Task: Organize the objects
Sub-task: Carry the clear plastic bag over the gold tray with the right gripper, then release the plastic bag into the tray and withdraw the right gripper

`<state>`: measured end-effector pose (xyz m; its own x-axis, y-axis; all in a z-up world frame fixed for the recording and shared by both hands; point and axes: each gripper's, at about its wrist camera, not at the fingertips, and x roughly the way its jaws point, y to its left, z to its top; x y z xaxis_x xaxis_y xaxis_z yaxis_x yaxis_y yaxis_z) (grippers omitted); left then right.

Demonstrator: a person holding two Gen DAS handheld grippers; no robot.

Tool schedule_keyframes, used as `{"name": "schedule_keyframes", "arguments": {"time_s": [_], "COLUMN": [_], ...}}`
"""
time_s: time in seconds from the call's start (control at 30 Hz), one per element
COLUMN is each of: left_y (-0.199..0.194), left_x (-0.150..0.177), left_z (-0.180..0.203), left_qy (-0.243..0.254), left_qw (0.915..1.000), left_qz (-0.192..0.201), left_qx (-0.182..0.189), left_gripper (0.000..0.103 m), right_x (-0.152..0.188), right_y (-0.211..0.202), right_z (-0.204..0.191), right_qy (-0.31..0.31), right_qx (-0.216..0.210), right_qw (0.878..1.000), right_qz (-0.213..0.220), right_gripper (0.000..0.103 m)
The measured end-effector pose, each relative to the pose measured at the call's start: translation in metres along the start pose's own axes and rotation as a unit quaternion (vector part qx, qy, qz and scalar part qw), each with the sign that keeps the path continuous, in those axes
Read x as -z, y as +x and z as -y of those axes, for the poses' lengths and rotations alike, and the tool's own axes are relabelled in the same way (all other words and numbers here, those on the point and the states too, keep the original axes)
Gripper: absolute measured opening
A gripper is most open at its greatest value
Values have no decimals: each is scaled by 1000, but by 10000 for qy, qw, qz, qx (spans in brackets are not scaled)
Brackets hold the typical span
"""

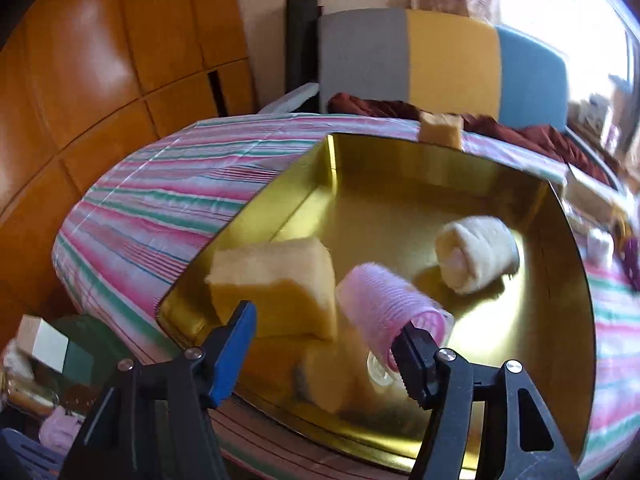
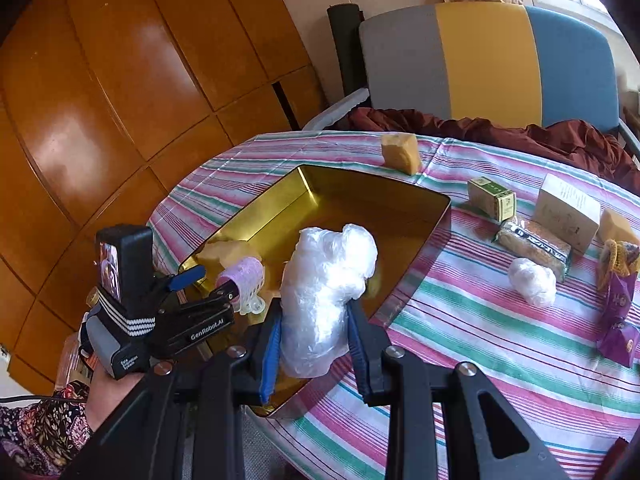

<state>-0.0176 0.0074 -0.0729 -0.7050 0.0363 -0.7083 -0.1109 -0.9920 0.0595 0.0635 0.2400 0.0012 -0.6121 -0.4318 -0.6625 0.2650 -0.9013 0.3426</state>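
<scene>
1. Gold rectangular tin tray on the striped pink, green and white tablecloth is where I am gathering things; a yellow sponge block and a rolled cream cloth already lie in it.
2. On the left, my left gripper hangs over the tray's near corner with its jaws well apart. The pink ribbed hair roller lies against the black right-hand finger, but the blue one stands clear, so I judge it is not gripped.
3. To do this well, I should lift that claw straight away from the roller, without dragging or knocking it against the sponge.
4. My left hand is low at the tray's near-left edge, tilted downward.
5. In the middle, my right gripper is clamped on a crumpled clear plastic bag bundle, both pads pressing its sides, held above the tray's near end.
6. I should lower it over bare gold floor beyond the roller before releasing; it is light and may spring.
7. Farther right, a second small plastic bundle, boxes and packets wait on the cloth.
</scene>
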Motion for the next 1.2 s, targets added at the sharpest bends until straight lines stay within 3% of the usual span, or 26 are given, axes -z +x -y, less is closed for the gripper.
{"name": "schedule_keyframes", "arguments": {"time_s": [0.07, 0.23, 0.43, 0.83, 0.93, 1.07, 1.2], "left_y": [-8, -27, -47, -63, -63, -60, -60], "left_x": [-3, -4, -8, -8, -5, -1, 0], "left_z": [-9, -22, -41, -55, -60, -63, -59], "left_qy": [-253, -510, -1033, -1253, -1375, -1512, -1555], "left_qw": [9995, 9970, 9898, 9870, 9857, 9845, 9839], "left_qz": [182, 576, 879, 1006, 967, 872, 820], "left_qx": [99, 44, 438, 104, 123, 182, 306], "left_gripper": [68, 86, 102, 103, 103, 103, 103], "right_x": [0, 2, 7, 14, 15, 15, 11], "right_y": [7, 28, 60, 116, 123, 117, 101], "right_z": [-6, -23, -40, -52, -52, -53, -49], "right_qy": [-38, -185, -312, -221, -107, -100, 30], "right_qx": [-58, -191, -233, -128, -142, -216, -280], "right_qw": [10000, 9993, 9971, 9916, 9905, 9917, 9944], "right_qz": [-60, -276, -652, -1270, -1362, -1267, -1018], "right_gripper": [30, 30, 30, 32, 42, 52, 52]}}
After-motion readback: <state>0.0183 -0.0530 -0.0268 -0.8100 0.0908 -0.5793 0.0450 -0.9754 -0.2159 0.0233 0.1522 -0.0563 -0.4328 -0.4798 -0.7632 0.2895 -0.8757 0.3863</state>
